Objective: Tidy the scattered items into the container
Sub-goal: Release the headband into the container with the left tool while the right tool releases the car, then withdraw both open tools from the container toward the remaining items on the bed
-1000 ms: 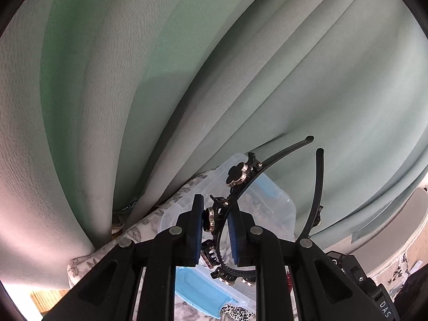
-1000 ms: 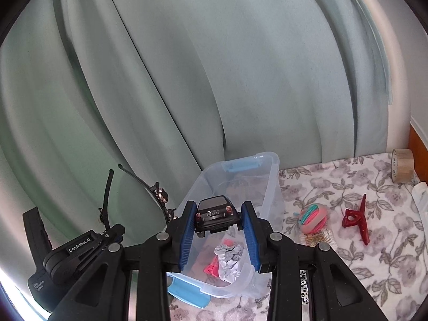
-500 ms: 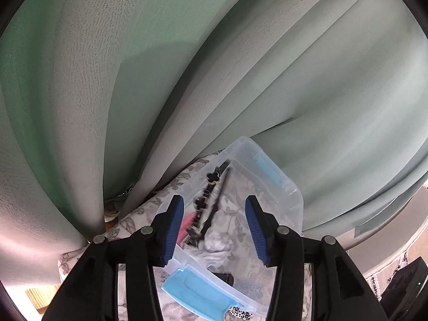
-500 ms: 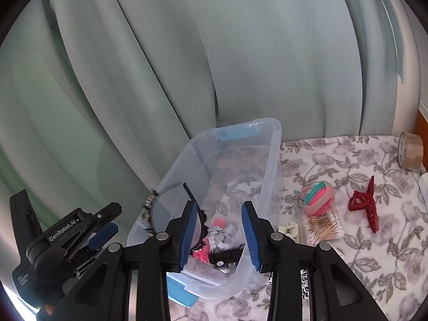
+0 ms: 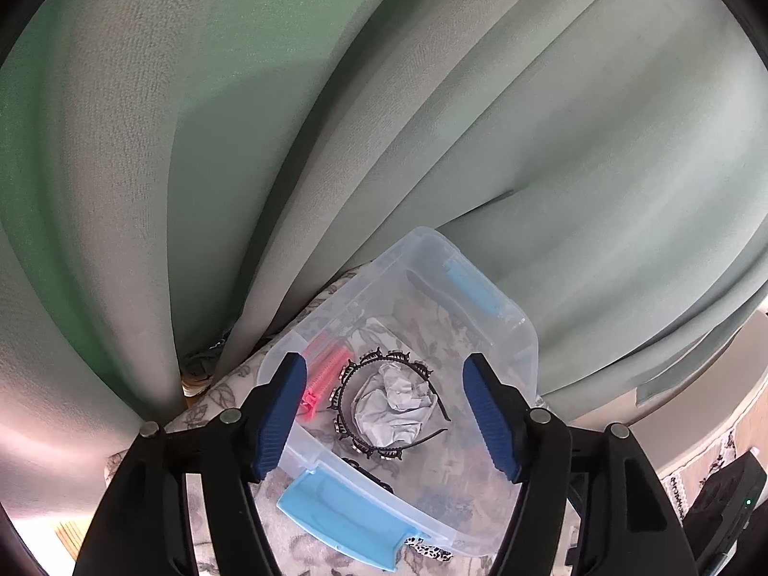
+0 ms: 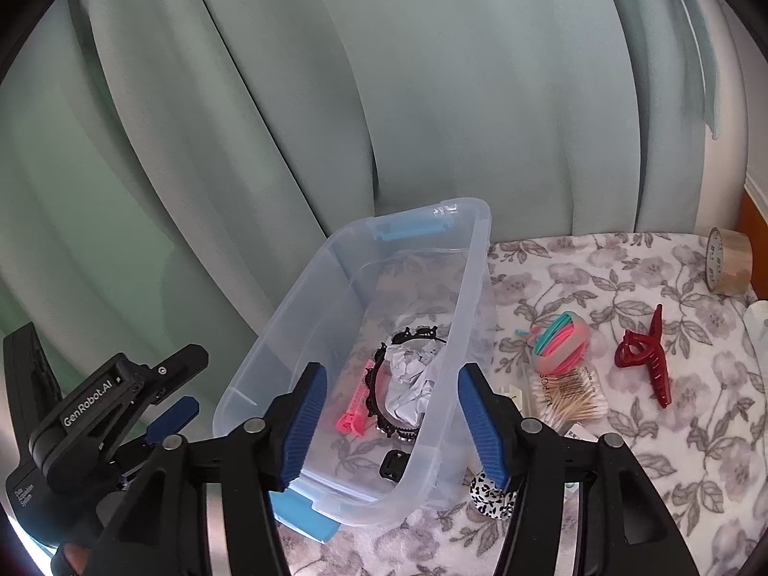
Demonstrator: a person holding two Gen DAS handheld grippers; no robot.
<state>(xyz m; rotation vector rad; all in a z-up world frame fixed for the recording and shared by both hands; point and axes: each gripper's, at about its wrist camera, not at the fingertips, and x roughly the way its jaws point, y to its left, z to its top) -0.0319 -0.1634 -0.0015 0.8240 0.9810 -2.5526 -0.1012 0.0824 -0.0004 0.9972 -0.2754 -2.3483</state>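
A clear plastic container point(image 6: 473, 259) with blue latches stands on a floral cloth. Inside lie a black studded headband point(image 5: 343, 384), crumpled grey paper point(image 5: 393, 403), a pink clip point(image 5: 321, 374) and a small black toy car point(image 6: 393, 463). My left gripper point(image 5: 383, 359) hovers over the container point(image 5: 523, 331), its jaws opening with nothing held between them. Above the container's near end, my right gripper point(image 6: 392, 368) is also opening and grips nothing. The headband point(image 6: 372, 384) and paper point(image 6: 408, 384) show between its fingers, down in the container.
Right of the container on the cloth lie a bundle of coloured hair ties point(image 6: 561, 341), a red claw clip point(image 6: 645, 360), a pack of cotton swabs point(image 6: 571, 393), a tape roll point(image 6: 729, 259) and a leopard scrunchie point(image 6: 489, 489). Green curtains hang close behind.
The left gripper let go of the headband and the right let go of the toy car. Both now lie in the container. Both pairs of jaws stand wider.
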